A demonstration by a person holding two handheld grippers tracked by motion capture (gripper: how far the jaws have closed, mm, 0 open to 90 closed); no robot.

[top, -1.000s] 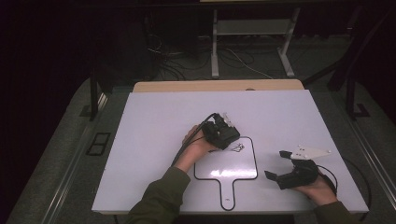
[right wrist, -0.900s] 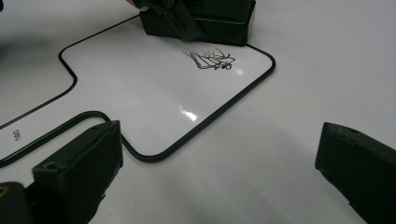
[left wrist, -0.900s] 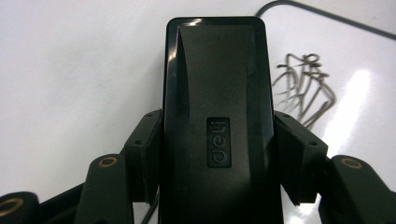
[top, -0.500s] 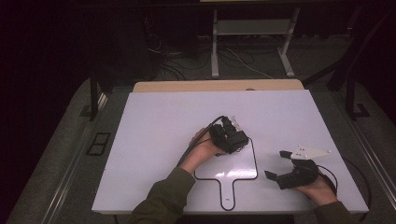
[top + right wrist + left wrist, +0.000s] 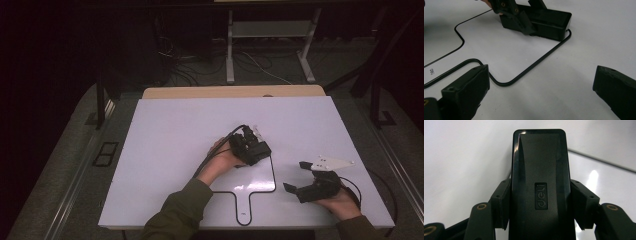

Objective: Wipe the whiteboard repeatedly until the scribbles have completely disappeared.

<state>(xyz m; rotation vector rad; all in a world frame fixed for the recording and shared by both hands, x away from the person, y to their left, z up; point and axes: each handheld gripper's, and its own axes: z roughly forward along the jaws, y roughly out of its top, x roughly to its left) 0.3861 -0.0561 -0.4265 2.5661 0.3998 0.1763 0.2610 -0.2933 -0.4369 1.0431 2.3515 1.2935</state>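
My left gripper (image 5: pixel 256 149) is shut on a black oblong block (image 5: pixel 540 165) with a "deli" label, one jaw pressing each long side. The block (image 5: pixel 262 148) sits low over the far right corner of a white paddle-shaped board with a thin black rim (image 5: pixel 274 176). In the right gripper view the block (image 5: pixel 551 21) rests by that rim's corner (image 5: pixel 534 65), with the left gripper (image 5: pixel 524 25) clamped on it. My right gripper (image 5: pixel 295 176) lies to the right of the board near the table's front edge, open, with only bare table between its jaws (image 5: pixel 541 82).
The white tabletop (image 5: pixel 170 140) spreads wide to the left and far side of the board. A wooden strip (image 5: pixel 230 92) runs along the far edge. Beyond it are cables and a metal stand (image 5: pixel 230 55) on the dark floor. The board's handle (image 5: pixel 243 210) points at the front edge.
My left hand has carried the block a little to the right, toward the board's far right corner. The right hand has stayed where it was.
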